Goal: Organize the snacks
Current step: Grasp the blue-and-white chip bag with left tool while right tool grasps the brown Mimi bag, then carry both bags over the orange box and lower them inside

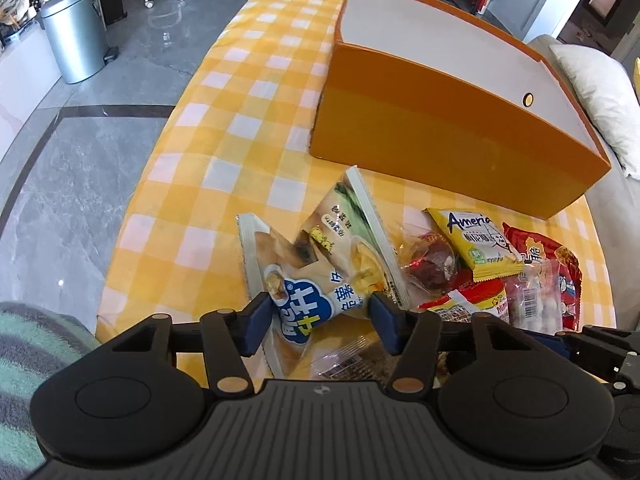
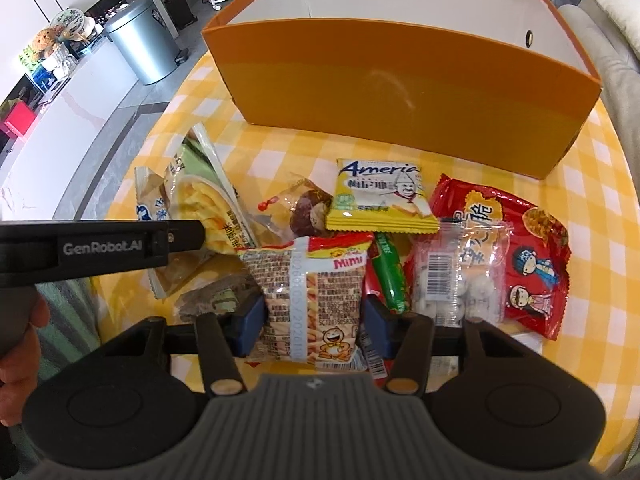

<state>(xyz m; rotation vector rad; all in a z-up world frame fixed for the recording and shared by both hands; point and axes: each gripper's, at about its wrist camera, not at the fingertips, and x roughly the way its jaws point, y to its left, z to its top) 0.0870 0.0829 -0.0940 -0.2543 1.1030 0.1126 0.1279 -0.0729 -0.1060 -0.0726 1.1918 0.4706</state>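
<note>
Snacks in crinkly glossy packets are heaped on a yellow-checked tablecloth [image 1: 224, 128] before an orange cardboard box [image 1: 440, 136]. A chip bag [image 1: 320, 272] is pinched between the left gripper [image 1: 318, 322]'s jaws; a Mimi packet [image 2: 312, 300] is pinched between the right gripper [image 2: 312, 320]'s jaws. Grey polished floor [image 1: 80, 160] is seen beyond.

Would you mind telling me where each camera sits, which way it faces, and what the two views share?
Left wrist: on the left gripper, looking forward over its blue fingers clamping a chip bag, toward the orange box.
Right wrist: on the right gripper, fingers around the Mimi pack; the left gripper's arm and a hand show at left.
Shared: box, Ameria pack, checkered cloth, bin.
</note>
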